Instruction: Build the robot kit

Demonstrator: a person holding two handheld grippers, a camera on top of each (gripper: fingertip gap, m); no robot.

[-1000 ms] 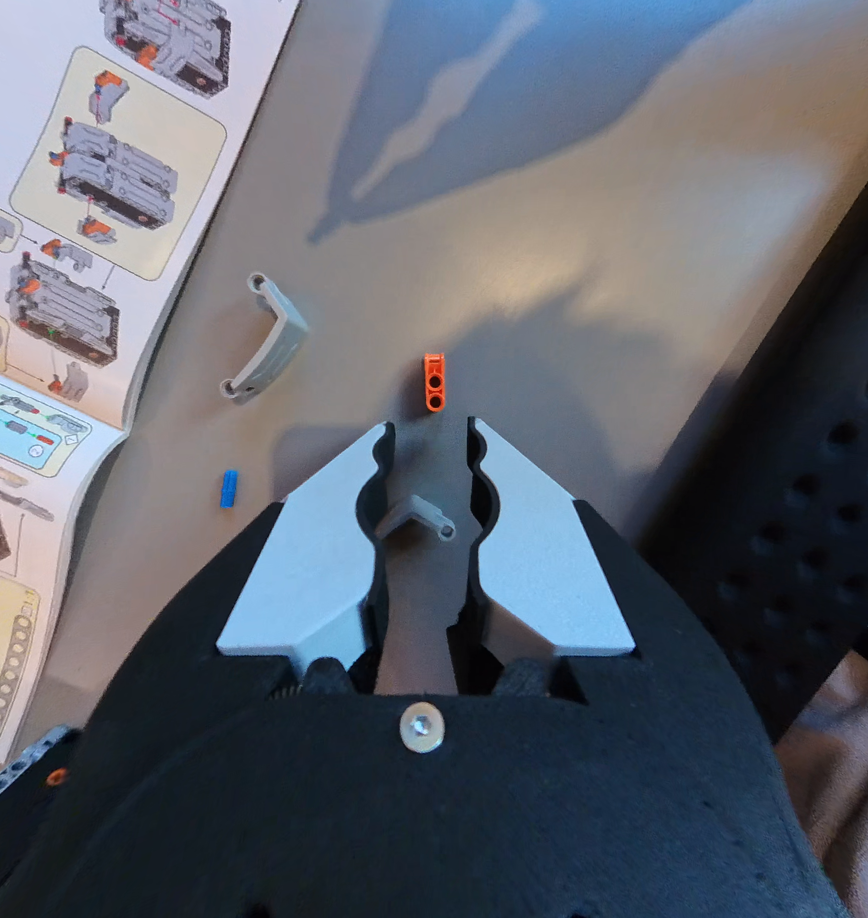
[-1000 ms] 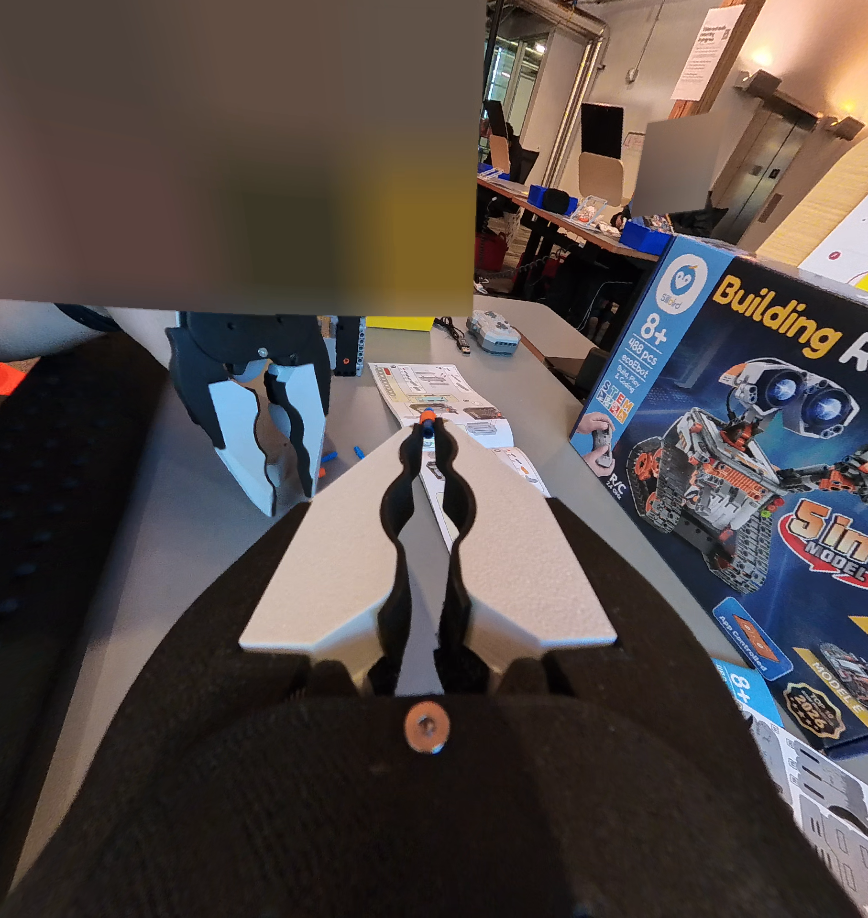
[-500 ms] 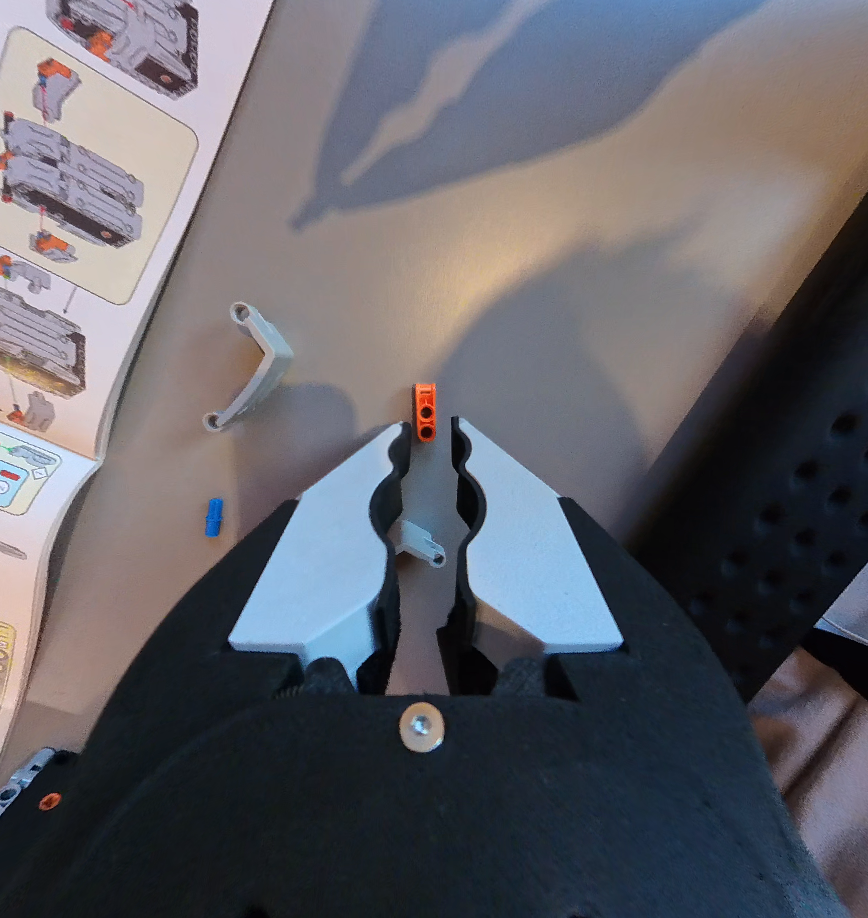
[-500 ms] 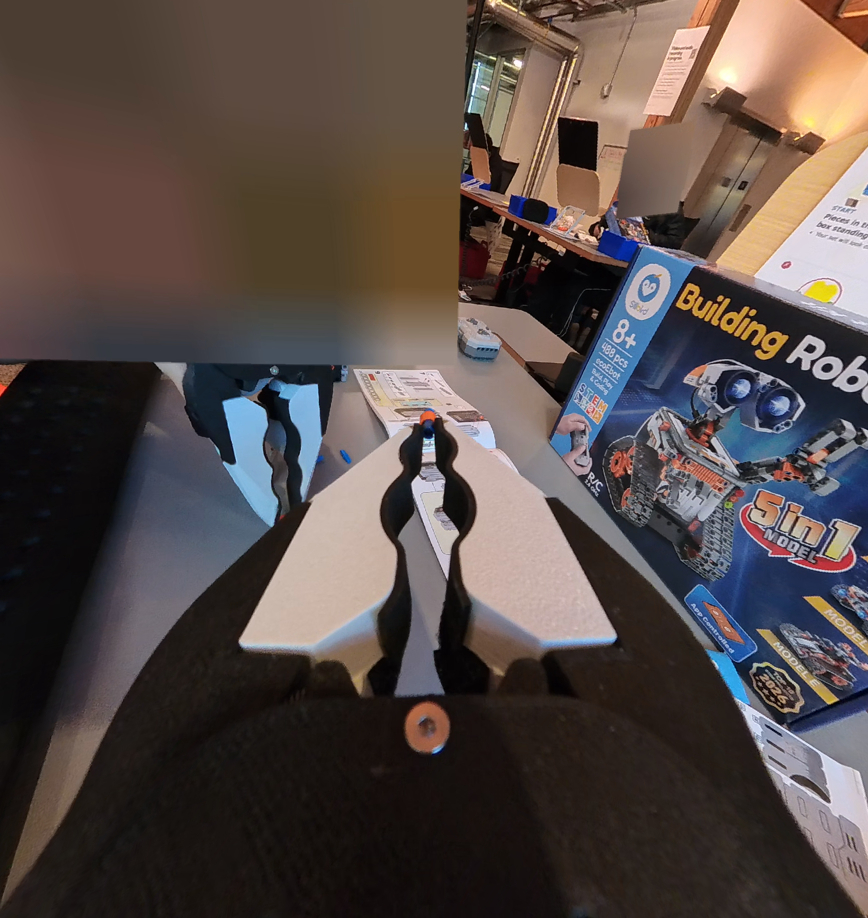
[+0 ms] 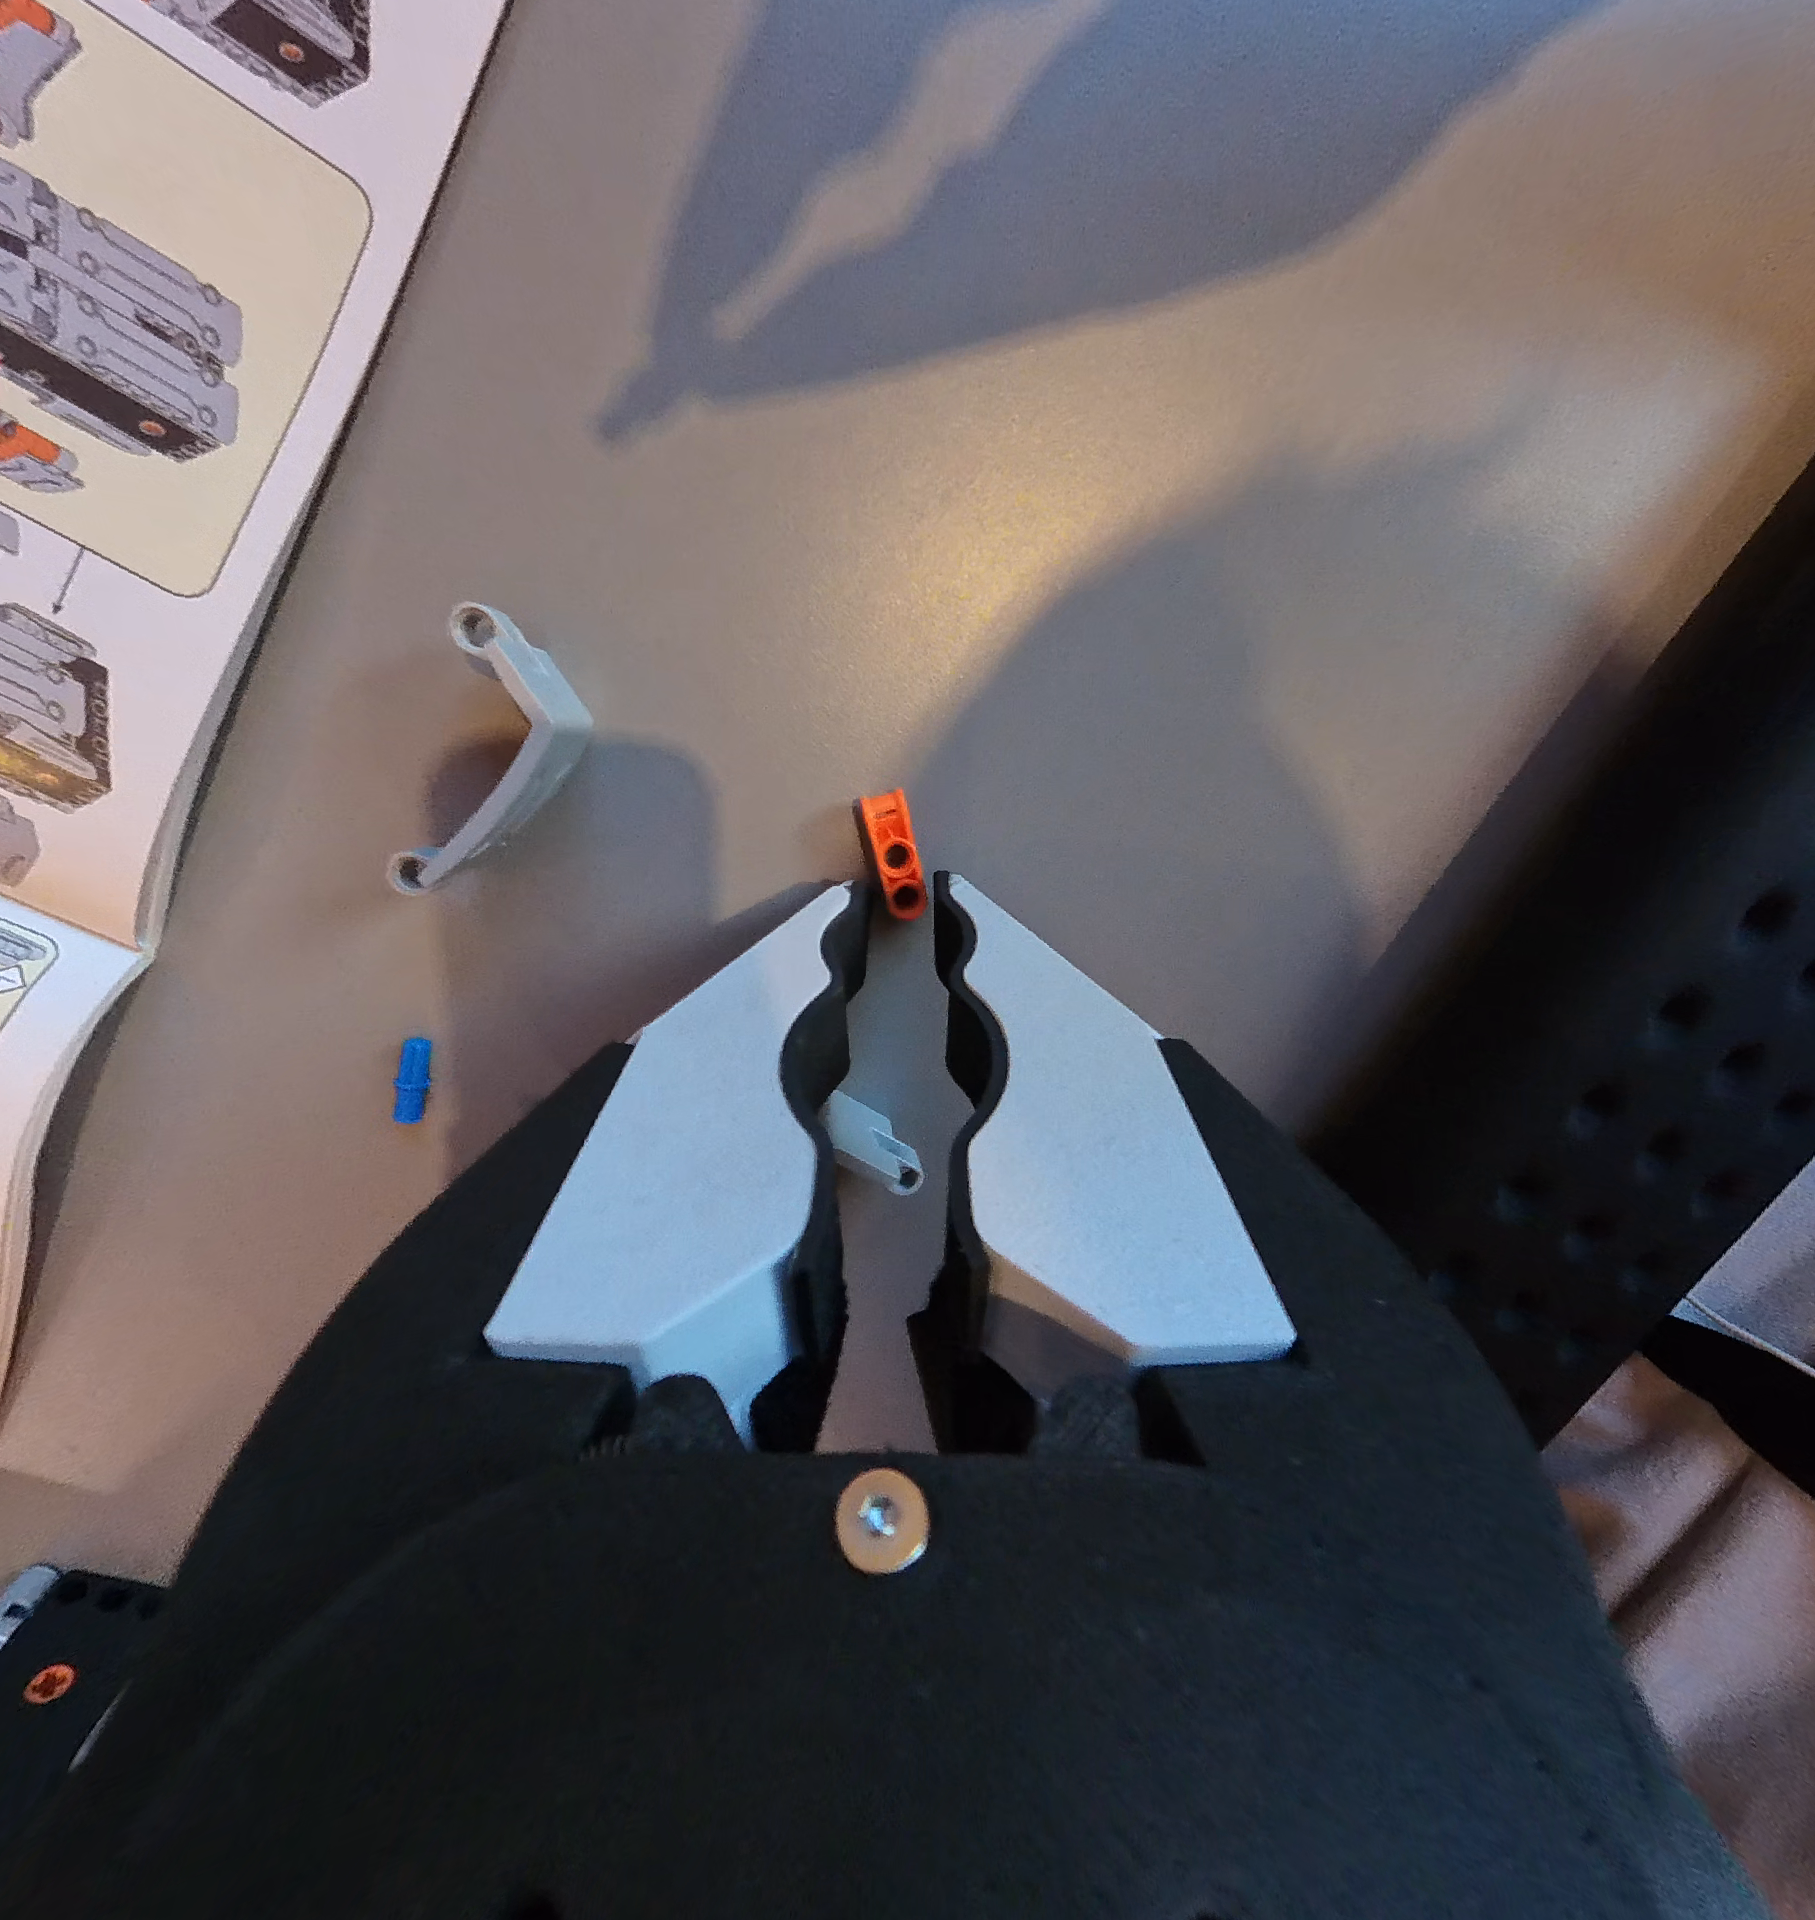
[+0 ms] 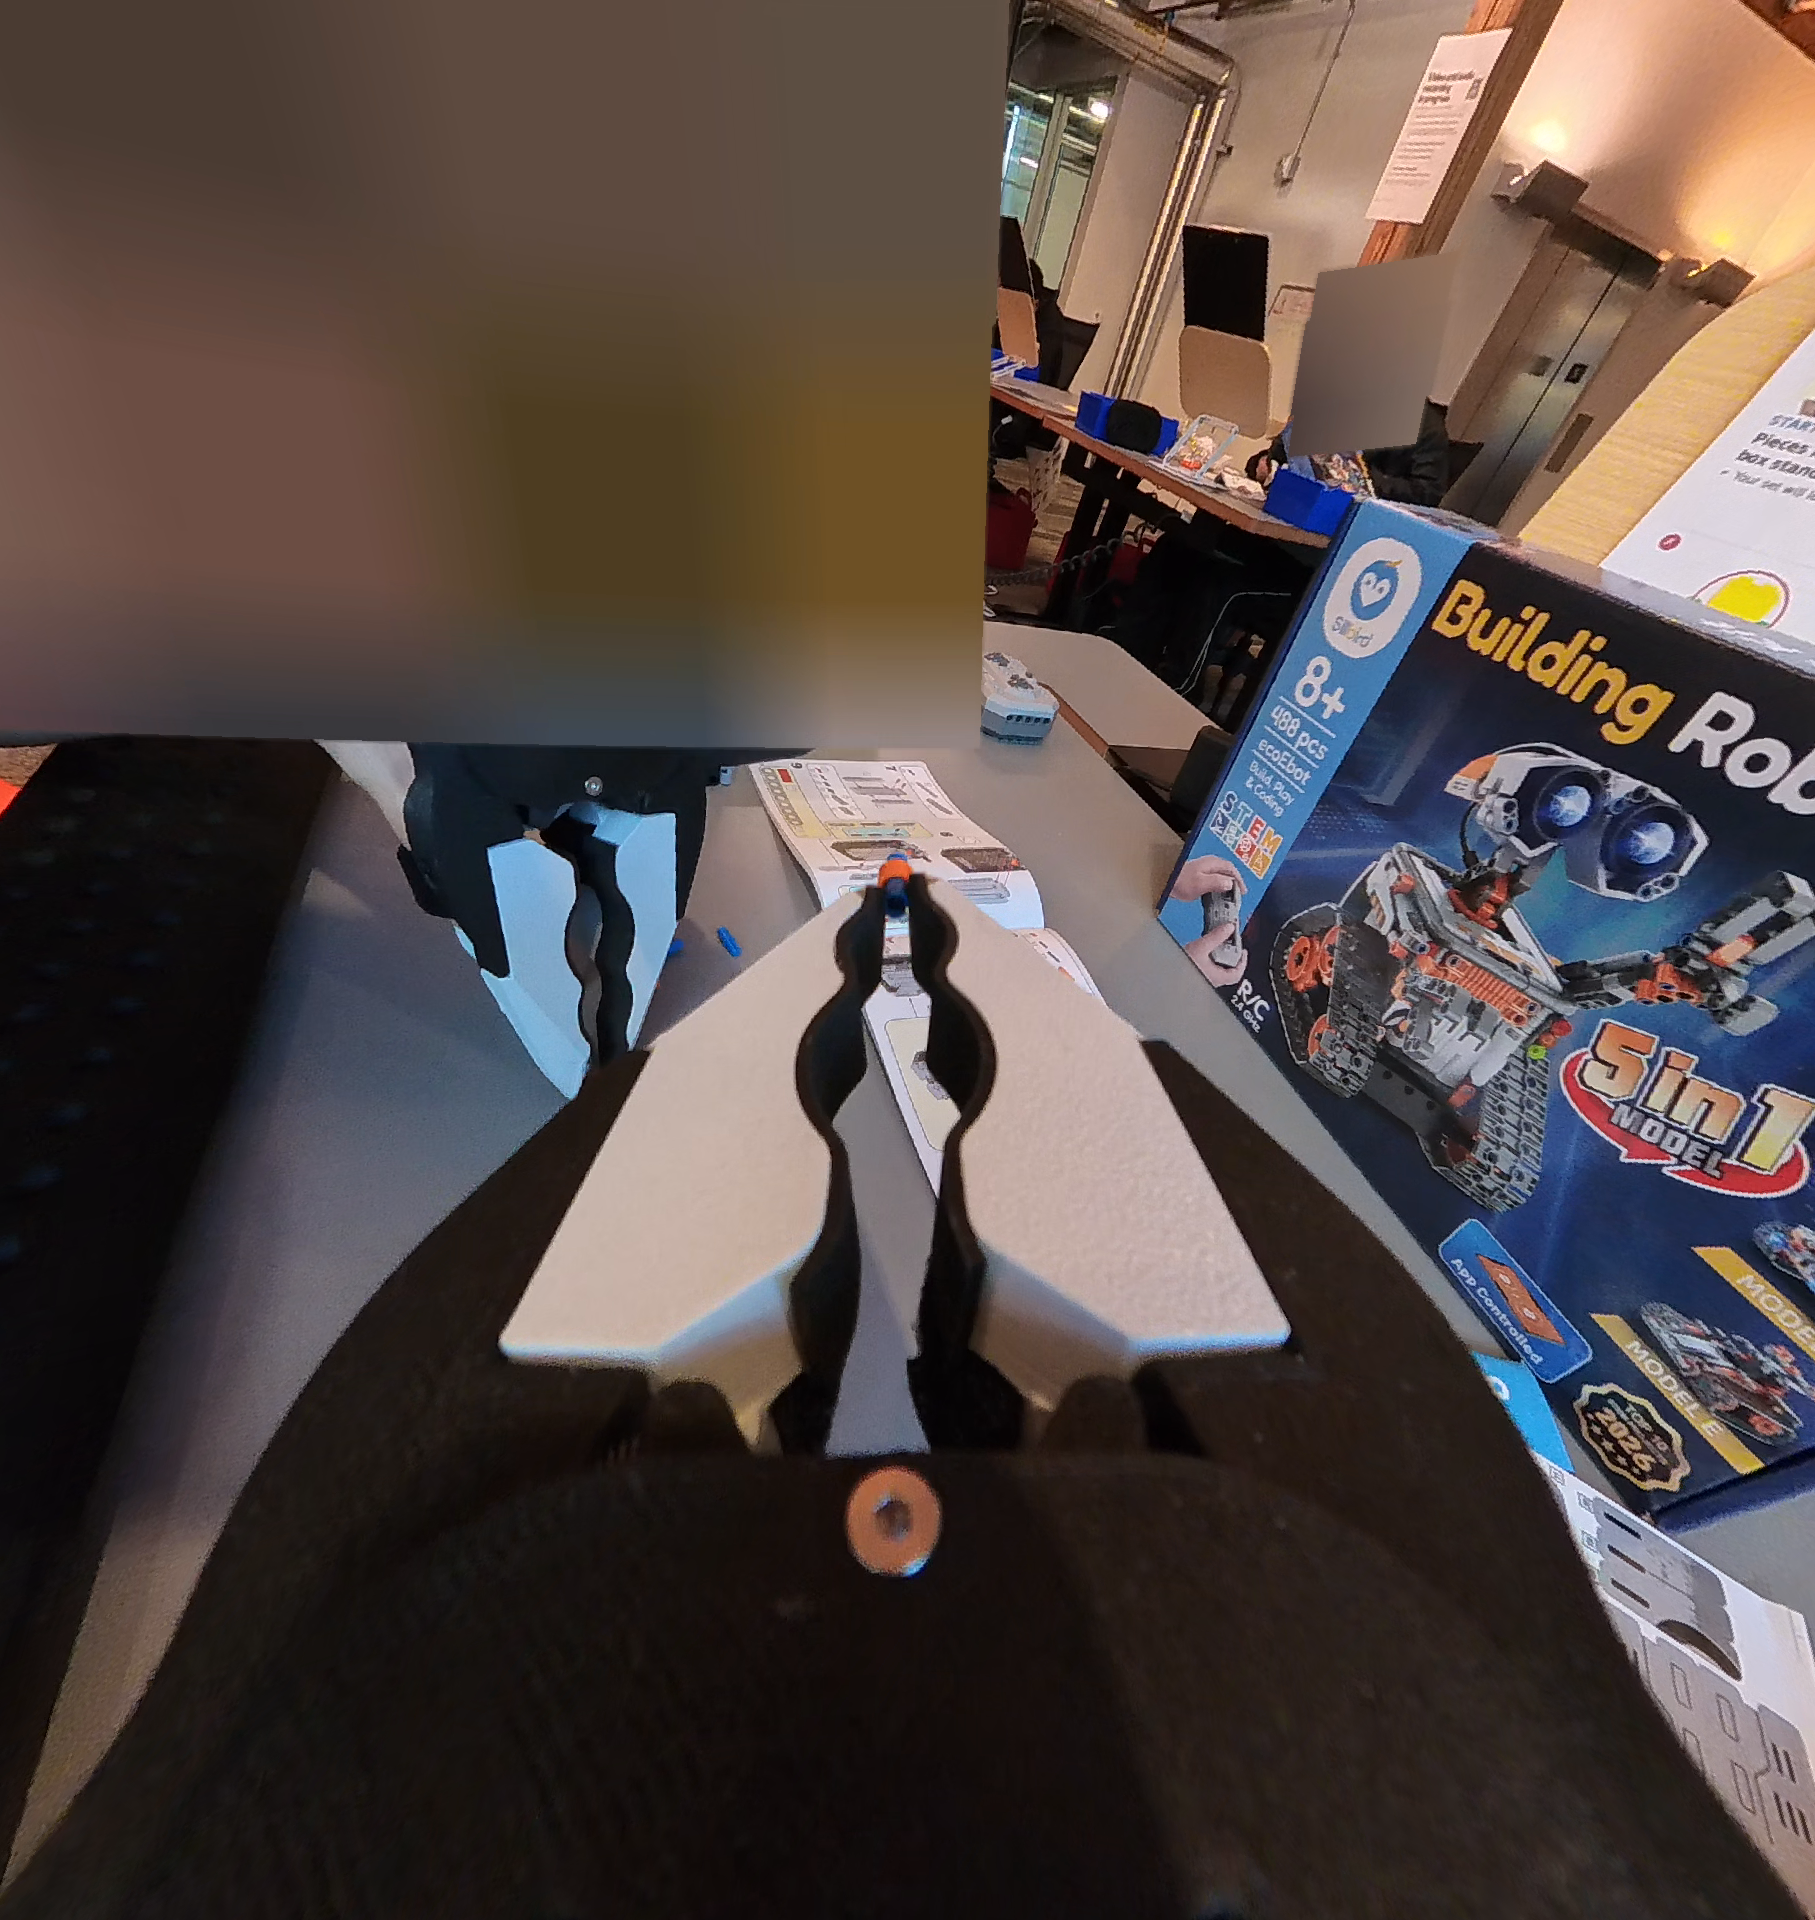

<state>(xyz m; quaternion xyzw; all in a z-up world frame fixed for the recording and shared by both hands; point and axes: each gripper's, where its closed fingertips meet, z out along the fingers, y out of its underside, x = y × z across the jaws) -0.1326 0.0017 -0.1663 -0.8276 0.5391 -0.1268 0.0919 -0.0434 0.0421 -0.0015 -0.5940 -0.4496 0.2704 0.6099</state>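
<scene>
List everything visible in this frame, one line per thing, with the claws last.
Orange connector: 1, orange, on table, at left claw's tips.
Bent grey beam: 1, grey, left of the connector.
Small grey piece: 1, grey, on table under left claw.
Blue pin: 1, blue, near booklet.
Booklet: 1, white, open, table's left.
Kit box: 1, blue, standing right.
Black mat: 1, perforated, table's edge.
Table: 1, grey.
Left claw: open, over the connector.
Right claw: shut on orange-blue pin.

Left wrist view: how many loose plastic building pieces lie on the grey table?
4. A curved grey beam lies beside the instruction booklet, a small blue pin below it, an orange two-hole connector at the left gripper tips, a small grey piece between its fingers. Others may be hidden.
</scene>
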